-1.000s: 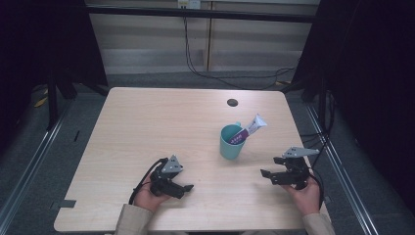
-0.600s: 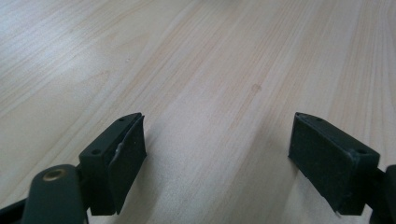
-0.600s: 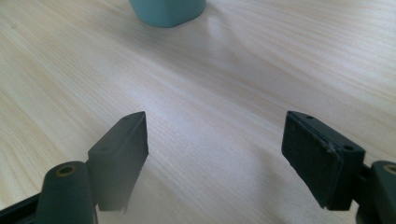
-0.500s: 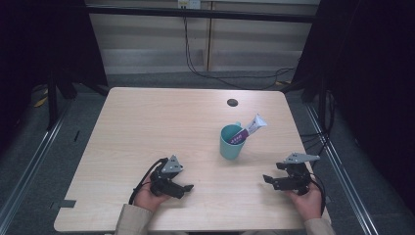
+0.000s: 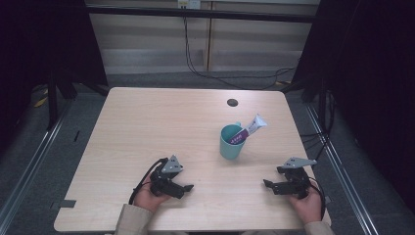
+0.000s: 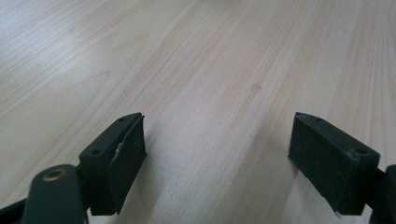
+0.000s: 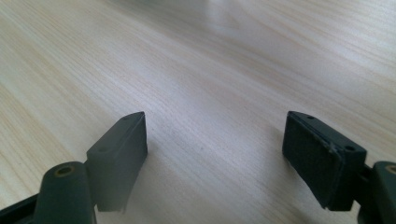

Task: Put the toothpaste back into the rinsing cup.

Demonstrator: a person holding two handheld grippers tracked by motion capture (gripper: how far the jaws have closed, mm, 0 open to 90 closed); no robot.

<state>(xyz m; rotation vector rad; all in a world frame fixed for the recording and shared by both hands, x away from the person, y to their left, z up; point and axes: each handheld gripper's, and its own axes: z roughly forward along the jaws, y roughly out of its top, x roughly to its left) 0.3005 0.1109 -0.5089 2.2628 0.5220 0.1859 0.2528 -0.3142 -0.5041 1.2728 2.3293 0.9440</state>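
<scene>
A teal cup (image 5: 230, 142) stands upright right of the table's middle, with a white and purple toothpaste tube (image 5: 248, 129) leaning out of it to the right. My left gripper (image 5: 185, 188) rests low near the front edge, left of the cup, open with nothing between its jaws. In the left gripper view the gripper (image 6: 217, 158) has bare wood between its wide-apart pads (image 6: 127, 154). My right gripper (image 5: 268, 186) lies near the front right corner, open and empty. Its own view has the gripper (image 7: 215, 156) spread over plain tabletop.
The light wooden table (image 5: 161, 127) has a dark round cable hole (image 5: 232, 102) at the back right. Dark curtains stand at both sides, and cables hang behind the far edge. Metal floor rails run along the left and right of the table.
My right gripper has drawn back toward the front edge and sunk lower. The left gripper has stayed where it was. The cup and tube have not moved.
</scene>
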